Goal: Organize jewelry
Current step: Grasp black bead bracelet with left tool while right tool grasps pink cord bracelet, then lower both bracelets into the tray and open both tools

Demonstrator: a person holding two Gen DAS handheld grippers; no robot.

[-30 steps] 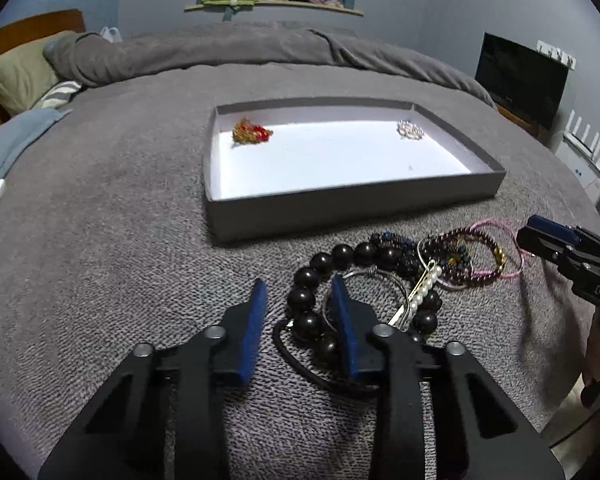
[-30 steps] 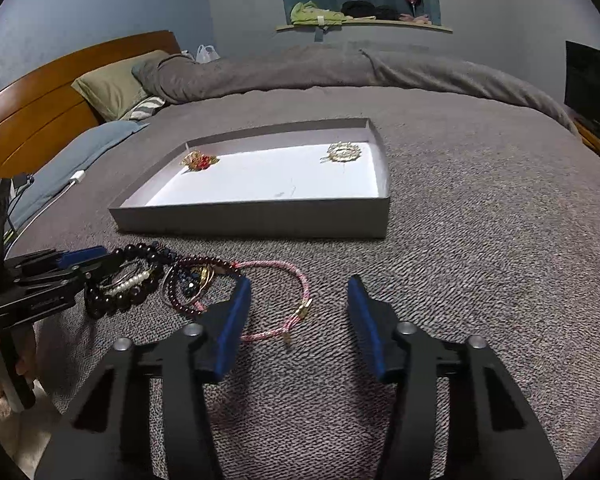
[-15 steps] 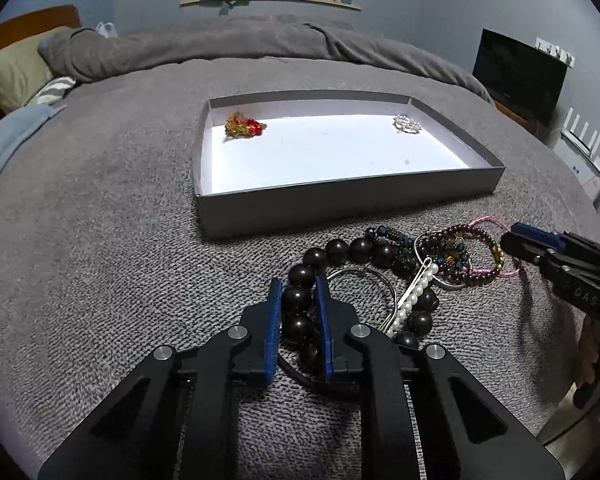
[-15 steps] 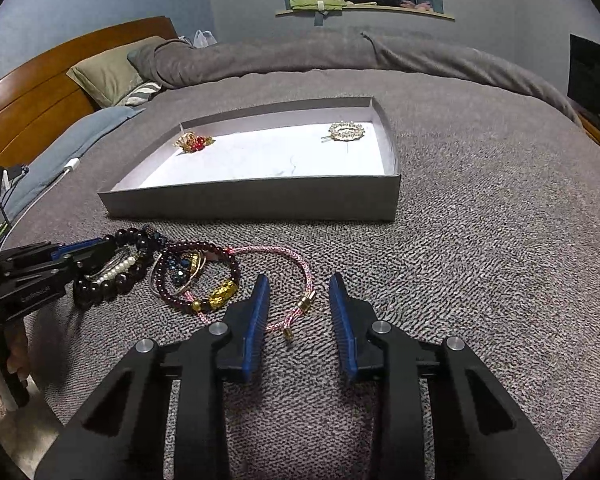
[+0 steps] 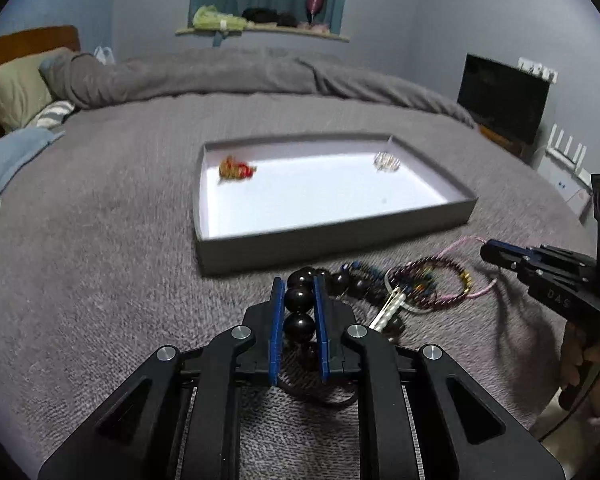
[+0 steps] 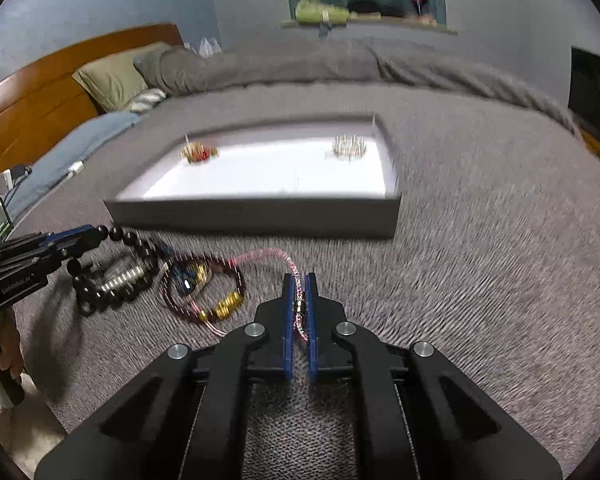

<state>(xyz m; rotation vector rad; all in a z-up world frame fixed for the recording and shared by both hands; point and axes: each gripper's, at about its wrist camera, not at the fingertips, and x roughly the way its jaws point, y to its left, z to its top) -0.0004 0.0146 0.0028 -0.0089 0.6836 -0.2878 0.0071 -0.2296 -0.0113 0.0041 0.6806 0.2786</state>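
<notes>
**Two grips set, tangle unresolved**

Left gripper (image 5: 299,308): clamped on the large black round-bead bracelet (image 5: 300,300). Right gripper (image 6: 299,312): clamped on the thin pink braided cord bracelet (image 6: 276,255). Both pieces lie before the shallow grey cardboard tray (image 5: 332,242). Risk: the strands seem interlaced, though blurred; lifting could drag the neighbouring garnet-coloured beaded bracelet (image 6: 204,300).

Black linkage tools (image 5: 299,280) (image 6: 299,280) — blue pads, silver screws, white lettering — bare-skinned hand (image 5: 584,364).

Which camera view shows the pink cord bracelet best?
The right wrist view: the pink cord bracelet runs straight into the right gripper, shut on it. In the left wrist view the cord shows only as a thin, small loop at the far right.
</notes>
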